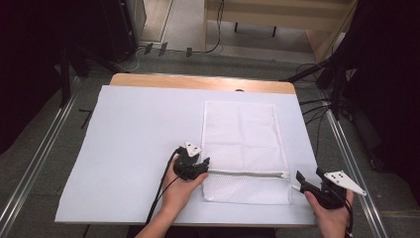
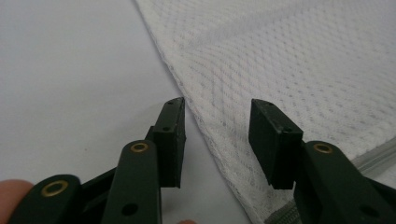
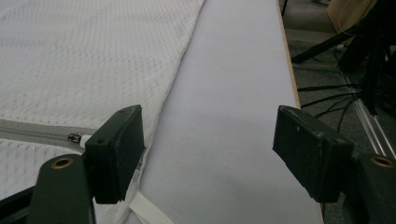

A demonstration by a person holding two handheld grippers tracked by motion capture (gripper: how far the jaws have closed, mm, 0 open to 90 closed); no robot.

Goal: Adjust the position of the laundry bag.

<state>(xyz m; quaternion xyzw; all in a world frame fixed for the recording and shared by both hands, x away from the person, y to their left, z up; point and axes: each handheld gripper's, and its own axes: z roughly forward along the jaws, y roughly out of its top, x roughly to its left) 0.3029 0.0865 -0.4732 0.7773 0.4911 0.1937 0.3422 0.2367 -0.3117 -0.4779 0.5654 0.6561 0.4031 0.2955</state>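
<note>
From above, the mesh bag (image 1: 240, 148) lies right of centre on the tabletop (image 1: 138, 139), its zipper (image 1: 245, 173) running between my left tongs (image 1: 203, 163) and right tongs (image 1: 299, 181). My left tongs (image 2: 217, 135) gape astride the bag's edge (image 2: 196, 116). My right tongs (image 3: 208, 149) gape just off the zipper pull (image 3: 74, 137).

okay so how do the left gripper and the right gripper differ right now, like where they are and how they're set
The left gripper sits at the mesh bag's left edge, by the closed zipper's left end; the right gripper is off the bag's right side, near the zipper pull.
The left gripper's jaws straddle the bag's edge with a moderate gap; the right gripper's jaws gape wider, mostly over bare white table cover.
Both are open, hand-held and grip nothing.
</note>
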